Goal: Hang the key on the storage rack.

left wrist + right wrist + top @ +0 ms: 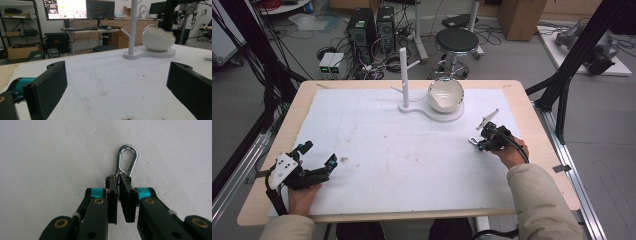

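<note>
A small silver carabiner (135,160) lies on the white mat (402,150) at the right side of the table. My right gripper (118,180) is shut on its lower end, and the loop sticks out past the jaw tips. From above, this gripper (477,141) points left and down at the mat with the carabiner (472,141) at its tip. At the near left, my left gripper (318,154) rests low over the mat. Its jaws stand wide apart around bare mat in the left gripper view (118,67).
A white stand with an upright branched post (404,75) and a white egg-shaped bowl (445,95) sits at the far middle of the table. Beyond the far edge are a black stool (457,40) and computer towers (362,30). Black frame legs (562,85) flank the right side.
</note>
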Demonstrator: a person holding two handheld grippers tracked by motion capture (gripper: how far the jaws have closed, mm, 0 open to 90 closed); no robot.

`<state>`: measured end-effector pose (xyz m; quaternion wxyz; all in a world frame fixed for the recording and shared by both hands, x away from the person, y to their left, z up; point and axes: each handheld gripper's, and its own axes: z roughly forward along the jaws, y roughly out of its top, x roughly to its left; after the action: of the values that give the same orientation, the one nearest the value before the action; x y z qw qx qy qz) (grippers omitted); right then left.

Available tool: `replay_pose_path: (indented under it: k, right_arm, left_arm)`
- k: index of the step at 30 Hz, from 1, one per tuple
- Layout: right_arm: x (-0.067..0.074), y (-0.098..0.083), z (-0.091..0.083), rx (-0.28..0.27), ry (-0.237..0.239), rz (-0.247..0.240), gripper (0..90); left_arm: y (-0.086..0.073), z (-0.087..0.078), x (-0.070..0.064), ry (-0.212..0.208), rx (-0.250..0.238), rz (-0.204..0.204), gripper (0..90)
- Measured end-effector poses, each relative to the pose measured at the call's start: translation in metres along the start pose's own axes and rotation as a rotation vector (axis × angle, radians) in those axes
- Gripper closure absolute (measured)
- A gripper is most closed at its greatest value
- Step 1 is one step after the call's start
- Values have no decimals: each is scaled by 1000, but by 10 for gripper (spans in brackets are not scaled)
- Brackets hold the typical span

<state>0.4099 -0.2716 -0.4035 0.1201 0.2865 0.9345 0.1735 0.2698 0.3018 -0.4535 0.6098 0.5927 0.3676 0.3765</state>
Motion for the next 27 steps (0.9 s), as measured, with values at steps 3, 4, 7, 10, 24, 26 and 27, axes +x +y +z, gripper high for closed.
replay_pose_path:
  k: [3,4,7,10,24,26,27]
  right_arm:
    - [-1,0,-1,-5,-9,-1,860]
    - [-1,0,-1,-4,-8,3,867]
    - [-2,-1,-2,-8,1,28,875]
    - [-2,-1,-2,-5,1,24,879]
    - [-5,-4,-10,-69,43,78,887]
    - [-6,-4,-12,-86,51,97,890]
    - [-7,-5,-13,-101,64,108,891]
  left_arm:
    - [0,0,0,0,0,0,35]
    - [0,0,0,-1,-1,0,35]
    - [0,0,0,-3,-2,0,35]
    - [0,0,0,-2,-1,-2,36]
    - [0,0,1,-16,7,-3,36]
    - [1,1,1,-15,11,-4,36]
    - [0,1,1,-14,9,-6,36]
